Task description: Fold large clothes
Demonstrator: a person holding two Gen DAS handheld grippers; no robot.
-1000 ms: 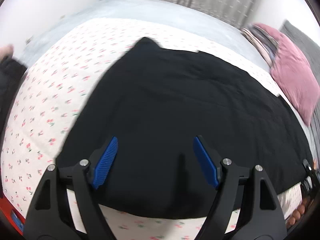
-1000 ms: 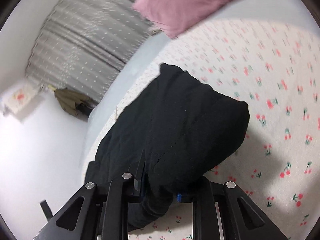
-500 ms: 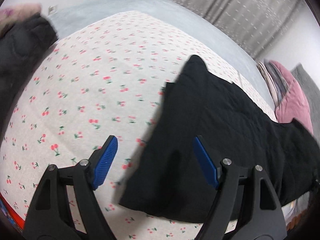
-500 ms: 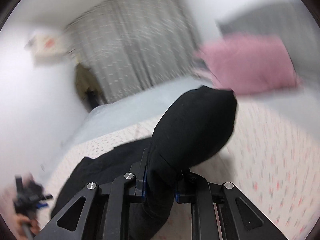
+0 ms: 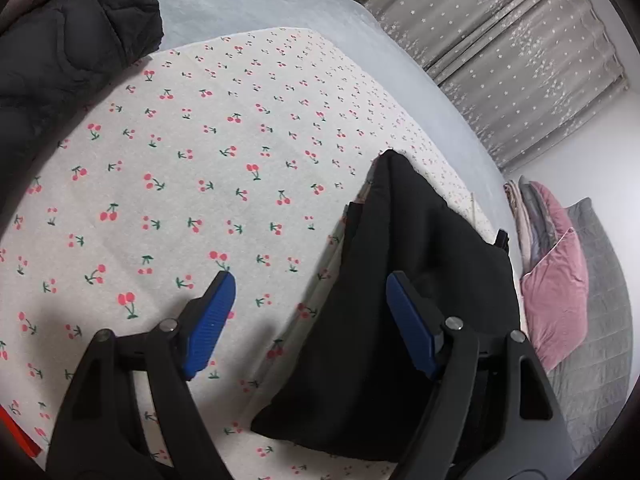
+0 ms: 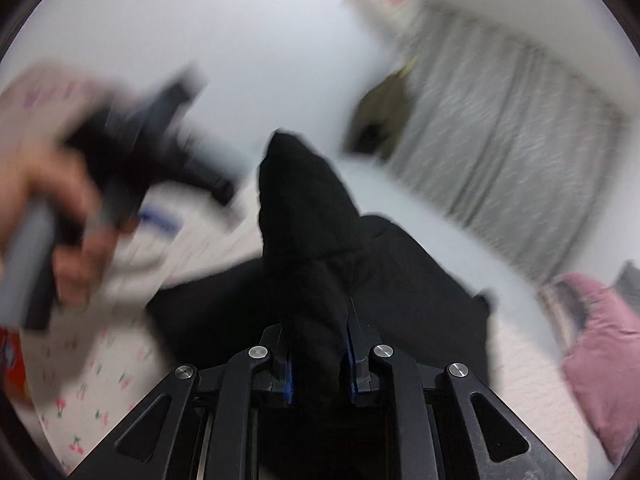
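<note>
Jaws: right gripper [image 6: 319,354] pinches bunched black garment [image 6: 312,240]; left gripper [image 5: 308,320] wide, empty, above cherry-print bed [image 5: 180,160].

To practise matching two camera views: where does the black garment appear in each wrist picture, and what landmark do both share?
Left wrist: black garment lies lower right on the cherry-print sheet.
Right wrist: centre, bunched upward, pinched in the right gripper.
Shared landmark: the pink pillow, at the right edge in both.
</note>
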